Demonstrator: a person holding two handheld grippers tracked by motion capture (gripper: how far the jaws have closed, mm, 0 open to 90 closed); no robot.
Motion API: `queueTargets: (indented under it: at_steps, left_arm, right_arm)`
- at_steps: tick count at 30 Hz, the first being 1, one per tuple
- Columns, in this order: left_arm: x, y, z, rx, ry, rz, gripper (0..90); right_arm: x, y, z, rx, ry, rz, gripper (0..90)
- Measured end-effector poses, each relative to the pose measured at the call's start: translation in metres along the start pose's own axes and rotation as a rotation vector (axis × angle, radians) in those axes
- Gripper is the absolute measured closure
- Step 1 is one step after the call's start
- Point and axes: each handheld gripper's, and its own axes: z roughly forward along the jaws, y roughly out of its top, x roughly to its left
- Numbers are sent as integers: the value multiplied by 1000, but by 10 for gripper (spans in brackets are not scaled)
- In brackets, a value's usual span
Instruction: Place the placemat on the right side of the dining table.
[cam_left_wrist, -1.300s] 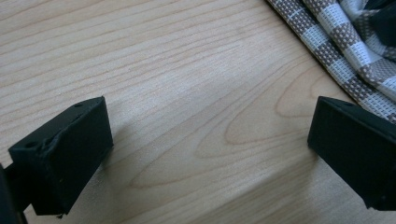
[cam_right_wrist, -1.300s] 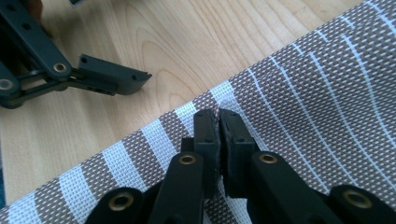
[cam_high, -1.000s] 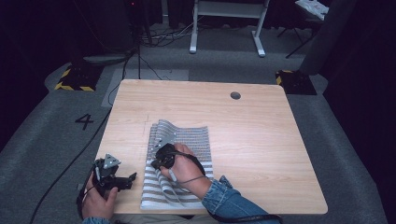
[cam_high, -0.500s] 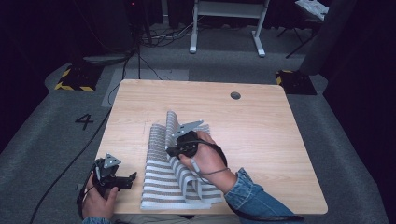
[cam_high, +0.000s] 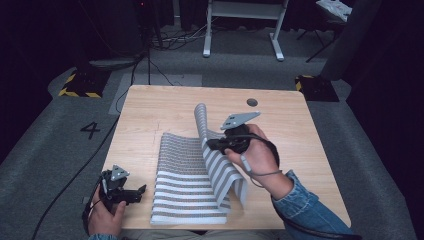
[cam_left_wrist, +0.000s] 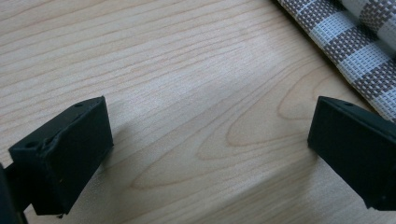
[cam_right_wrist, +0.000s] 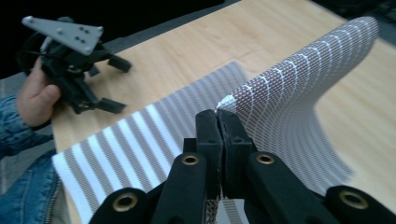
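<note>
A woven mat with grey-brown and white stripes (cam_high: 182, 180) lies on the wooden table (cam_high: 165, 107), toward its near edge. My right gripper (cam_high: 210, 146) is shut on the mat's edge and holds it up above the table, so a flap (cam_high: 202, 120) curls upright over the flat part. In the right gripper view the jaws (cam_right_wrist: 218, 116) pinch the mat's corner, and the raised flap (cam_right_wrist: 299, 93) bends away to the right. My left gripper (cam_high: 140, 192) rests open at the table's near left corner, just left of the mat. Its jaws (cam_left_wrist: 210, 149) stand wide apart over bare wood, with the mat's edge (cam_left_wrist: 355, 32) beyond them.
A round cable hole (cam_high: 252, 102) sits in the table's far right area. On the floor behind stand a white frame (cam_high: 245, 30), cables, yellow-black tape (cam_high: 80, 85) and a painted number 4 (cam_high: 90, 129). The right half of the table is bare wood.
My right gripper has risen and moved right and away with the mat's edge, peeling a flap up off the table. The left gripper has stayed put.
</note>
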Motion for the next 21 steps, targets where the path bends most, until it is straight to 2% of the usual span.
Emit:
queueTargets:
  at_steps: [1,2,3,4,5,12,13,14,17,20,21]
  left_arm:
    - [0,0,0,-1,1,0,1]
    - [0,0,0,-1,2,0,1]
    - [0,0,0,0,0,1,1]
    - [0,0,0,0,0,1,1]
    - [0,0,0,1,2,3,1]
    - [1,2,1,3,2,-3,1]
    - [1,2,1,3,2,-3,1]
    - [1,2,1,2,6,-4,1]
    - [1,2,1,2,5,-5,1]
    - [1,2,1,1,7,-5,1]
    - [1,2,1,3,7,-5,1]
  right_arm:
    - [-8,0,-13,-8,-25,-2,888]
    - [-12,0,-18,-11,-37,-6,888]
    - [-17,0,-27,-17,-55,8,888]
    - [-17,0,-27,-17,-55,8,888]
    - [-26,1,-42,-27,-94,6,889]
    - [-57,-5,-76,-39,-194,45,889]
    - [-57,-5,-76,-39,-194,45,889]
    - [-69,-8,-86,-38,-232,53,889]
    - [-77,-11,-92,-35,-261,61,889]
    - [-102,-17,-109,-21,-348,59,890]
    - [-106,-17,-112,-17,-364,67,889]
